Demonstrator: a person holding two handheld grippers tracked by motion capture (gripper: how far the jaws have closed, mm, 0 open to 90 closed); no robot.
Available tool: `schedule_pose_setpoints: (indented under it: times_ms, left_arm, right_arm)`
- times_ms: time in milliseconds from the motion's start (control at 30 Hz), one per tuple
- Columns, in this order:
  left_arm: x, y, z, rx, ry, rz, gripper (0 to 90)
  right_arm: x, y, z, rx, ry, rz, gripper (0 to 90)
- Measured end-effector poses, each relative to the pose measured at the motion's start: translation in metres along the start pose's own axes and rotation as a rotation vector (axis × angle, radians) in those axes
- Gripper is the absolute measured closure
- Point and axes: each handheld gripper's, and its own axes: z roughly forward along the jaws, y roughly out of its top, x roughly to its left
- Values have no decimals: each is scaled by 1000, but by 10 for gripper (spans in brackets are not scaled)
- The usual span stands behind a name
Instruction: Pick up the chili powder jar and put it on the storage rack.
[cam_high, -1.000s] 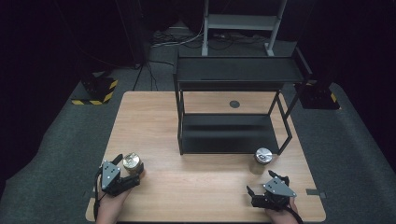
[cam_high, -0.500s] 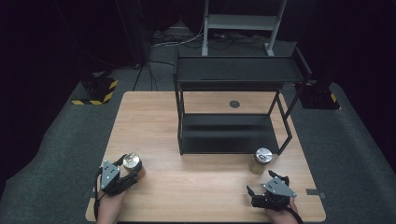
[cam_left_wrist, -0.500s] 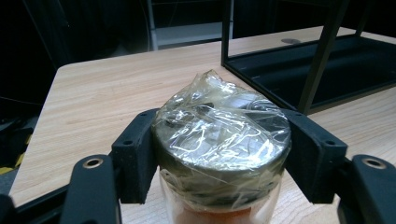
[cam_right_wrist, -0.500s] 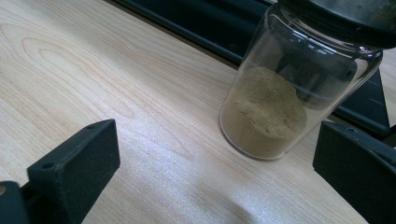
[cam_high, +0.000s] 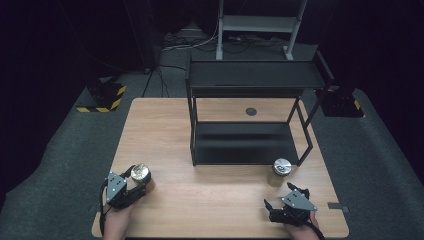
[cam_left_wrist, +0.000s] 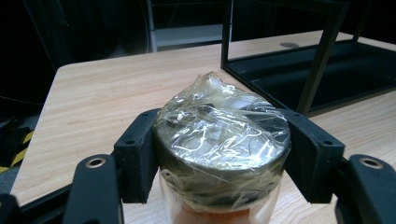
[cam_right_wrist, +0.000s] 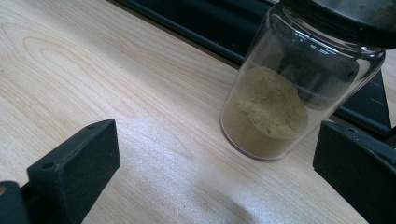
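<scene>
Left gripper (cam_high: 131, 181) clamped on the wrapped jar (cam_high: 140, 172); right gripper (cam_high: 284, 201) spread, not yet on the second jar (cam_high: 282, 167).

Left jaws just closed and now pinch the jar at its lid, one pad (cam_left_wrist: 137, 149) each side over the cling film; that jar sits near the table's (cam_high: 165, 130) 7 o'clock corner. Film looks slick and crinkly, so I'd expect slip at the lid: better grip lower, on the glass wall. Orange powder inside, so probably light but glass, fragile; keep it upright. Second jar is at the table's 4 o'clock, just in front of the black shelf (cam_high: 250, 125), at 12 o'clock from the right gripper, partly filled with tan powder (cam_right_wrist: 266, 112). Right jaws stand wide, short of it, nothing between.
</scene>
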Motion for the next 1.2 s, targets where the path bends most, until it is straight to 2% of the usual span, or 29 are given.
schedule_pose_setpoints:
  times_ms: [367, 500, 667, 933, 1200]
  left_arm:
    - [-7, 7, -4, -29, -32, 24, 347]
    - [-14, 12, -5, -46, -54, 44, 347]
    - [-22, 16, -5, -63, -87, 47, 347]
    - [-36, 20, -1, -56, -143, 68, 347]
    - [-55, 23, 5, -54, -199, 90, 347]
  right_arm:
    - [-1, 0, 0, 0, 3, 1, 0]
    - [-1, 0, 0, -1, 5, 1, 0]
    - [-2, -1, 0, -3, 7, 3, 0]
    - [-2, -1, 0, -3, 10, 2, 0]
    - [-2, -1, -1, -6, 10, 0, 0]
